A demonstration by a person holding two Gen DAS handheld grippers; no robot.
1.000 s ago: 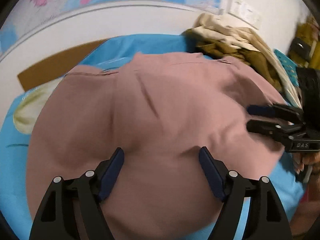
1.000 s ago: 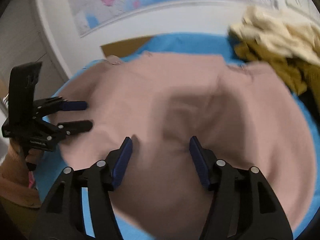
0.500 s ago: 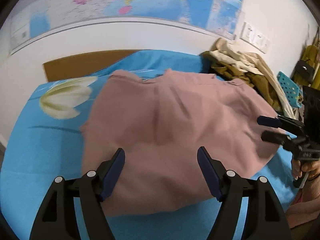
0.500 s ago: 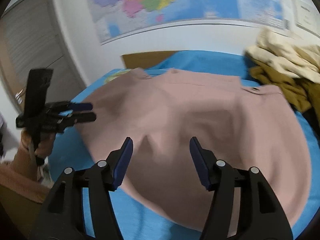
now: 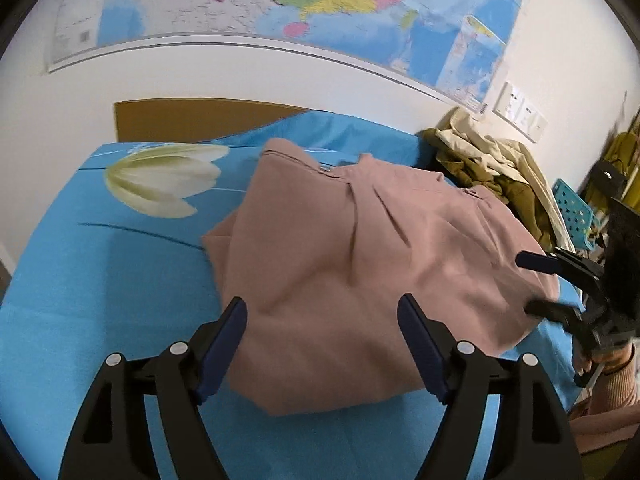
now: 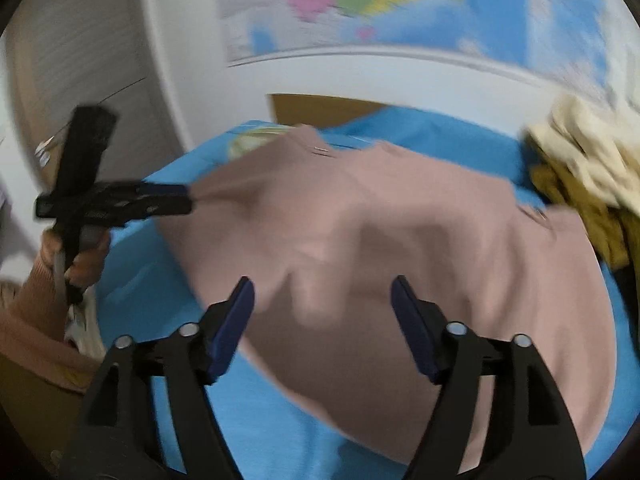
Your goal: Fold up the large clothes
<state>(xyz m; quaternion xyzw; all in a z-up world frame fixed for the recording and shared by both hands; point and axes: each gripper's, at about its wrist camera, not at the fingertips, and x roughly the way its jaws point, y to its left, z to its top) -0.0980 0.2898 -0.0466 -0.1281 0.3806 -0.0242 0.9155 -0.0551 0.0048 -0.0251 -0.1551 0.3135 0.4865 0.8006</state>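
A large dusty-pink garment [image 5: 360, 272] lies folded on the blue bedsheet [image 5: 100, 280]; it also shows in the right wrist view [image 6: 380, 248]. My left gripper [image 5: 322, 340] is open and empty above the garment's near edge. In the right wrist view the left gripper [image 6: 188, 200] is seen side-on at the garment's left edge. My right gripper [image 6: 322, 320] is open and empty above the garment's near part. In the left wrist view the right gripper [image 5: 528, 284] is at the garment's right edge, jaws apart.
A pile of cream and olive clothes [image 5: 492, 168] lies at the bed's far right, also in the right wrist view [image 6: 592, 184]. A white flower print [image 5: 160, 184] marks the sheet at the left. A map [image 5: 320, 12] hangs on the wall. A blue perforated basket [image 5: 576, 216] stands on the right.
Both grippers have pulled back and up from the garment, so more of the bed and wall shows. The garment lies on the sheet, let go. The right wrist view is motion-blurred.
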